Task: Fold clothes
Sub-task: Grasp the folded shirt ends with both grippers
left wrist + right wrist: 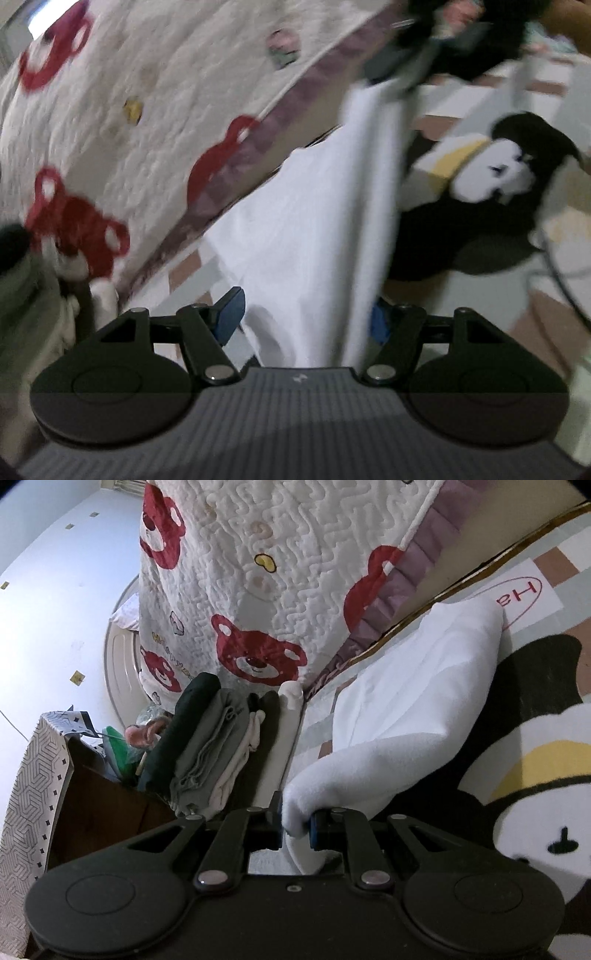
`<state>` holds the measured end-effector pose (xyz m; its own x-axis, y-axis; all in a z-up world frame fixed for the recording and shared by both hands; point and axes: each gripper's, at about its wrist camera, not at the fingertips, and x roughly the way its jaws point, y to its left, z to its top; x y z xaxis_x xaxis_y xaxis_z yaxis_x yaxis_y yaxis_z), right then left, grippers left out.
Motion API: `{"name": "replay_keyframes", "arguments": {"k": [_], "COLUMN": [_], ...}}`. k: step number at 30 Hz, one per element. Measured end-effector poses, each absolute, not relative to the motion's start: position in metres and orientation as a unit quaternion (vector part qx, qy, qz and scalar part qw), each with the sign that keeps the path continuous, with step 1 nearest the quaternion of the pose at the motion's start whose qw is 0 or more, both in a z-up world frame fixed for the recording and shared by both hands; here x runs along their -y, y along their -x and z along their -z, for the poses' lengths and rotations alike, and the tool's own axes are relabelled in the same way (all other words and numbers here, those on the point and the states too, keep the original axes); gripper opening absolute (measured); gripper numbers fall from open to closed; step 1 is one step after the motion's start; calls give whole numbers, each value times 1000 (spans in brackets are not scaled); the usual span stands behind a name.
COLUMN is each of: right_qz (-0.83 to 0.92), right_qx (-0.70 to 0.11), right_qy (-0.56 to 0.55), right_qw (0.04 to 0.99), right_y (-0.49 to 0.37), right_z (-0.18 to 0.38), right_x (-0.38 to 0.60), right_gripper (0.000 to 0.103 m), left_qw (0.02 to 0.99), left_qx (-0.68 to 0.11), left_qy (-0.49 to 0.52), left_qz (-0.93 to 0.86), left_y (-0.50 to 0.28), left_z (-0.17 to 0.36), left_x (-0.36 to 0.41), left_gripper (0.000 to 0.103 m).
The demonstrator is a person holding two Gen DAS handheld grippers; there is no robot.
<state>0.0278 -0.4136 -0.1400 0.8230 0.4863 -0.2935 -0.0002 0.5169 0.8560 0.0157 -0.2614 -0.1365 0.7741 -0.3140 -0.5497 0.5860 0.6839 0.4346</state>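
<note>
I am watching the right hand-held gripper (297, 825) clamping its blue-padded fingers on a bunched edge of the white garment (413, 716). From that grip the cloth is running up toward two o'clock in the right wrist view, draping over the panda rug (535, 782) on the floor, just beside the frilled edge of the bear-print quilt (258, 576) hanging off the bed. At nine o'clock from the grip, a stack of folded clothes (218, 738) in dark, grey and pale tones is leaning against the quilt.

In the left wrist view, which is blurring with motion, the left hand-held gripper (306, 317) is holding its fingers wide apart, and the white garment (314, 221) is passing between them, with no pad pressing on it that I can make out. The cloth is stretching up toward one o'clock, where the other gripper (402, 62) is showing only as a dark smear. The panda rug (491, 177) is lying at three o'clock of the cloth, the bear-print quilt (129, 92) at ten o'clock.
</note>
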Motion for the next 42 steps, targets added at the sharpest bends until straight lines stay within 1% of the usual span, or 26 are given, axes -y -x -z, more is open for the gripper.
{"name": "replay_keyframes", "arguments": {"k": [1,2,3,4,9,14,16,18,20,22,23,24,36,38,40,42], "right_qz": [-148,-149,-150,-153,-173,-191,-202,-199,-179,-151,-142,-133,-25,-21,-24,-27], "right_qx": [-260,-261,-261,-261,-244,-247,-259,-274,-273,-258,-264,-270,-343,-346,-344,-342], "right_qy": [-468,-466,-465,-465,-456,-458,-460,-473,-504,-536,-536,-536,-532,-537,-545,-554], "right_qw": [832,832,832,832,838,832,825,813,800,790,789,789,774,769,764,759], "right_y": [-27,-26,-25,-24,-17,2,13,22,32,38,31,24,-63,-72,-79,-85], "right_z": [140,140,139,139,128,122,124,132,141,149,154,158,208,214,218,223], "right_x": [413,413,413,412,409,403,397,395,403,419,424,429,492,493,490,487], "right_gripper": [16,16,15,15,14,14,14,19,28,40,46,55,56,56,60,60], "left_qw": [895,899,901,902,903,899,900,902,905,907,907,907,911,912,913,913], "left_qx": [-229,-234,-240,-245,-198,-209,-217,-232,-243,-249,-251,-253,-264,-267,-271,-272], "left_qy": [-288,-268,-247,-231,-290,-288,-282,-260,-239,-227,-221,-217,-190,-182,-172,-167], "left_qz": [252,255,265,272,248,254,250,253,254,254,257,259,255,253,252,253], "left_y": [-22,-27,-31,-34,-13,7,16,11,6,4,3,3,0,-1,-3,-5], "left_z": [137,135,132,129,111,91,87,85,86,89,90,90,102,105,108,108], "left_x": [255,249,244,239,250,245,241,235,230,227,226,225,218,217,215,212], "left_gripper": [52,30,19,14,11,11,11,11,11,11,11,11,12,12,12,12]}}
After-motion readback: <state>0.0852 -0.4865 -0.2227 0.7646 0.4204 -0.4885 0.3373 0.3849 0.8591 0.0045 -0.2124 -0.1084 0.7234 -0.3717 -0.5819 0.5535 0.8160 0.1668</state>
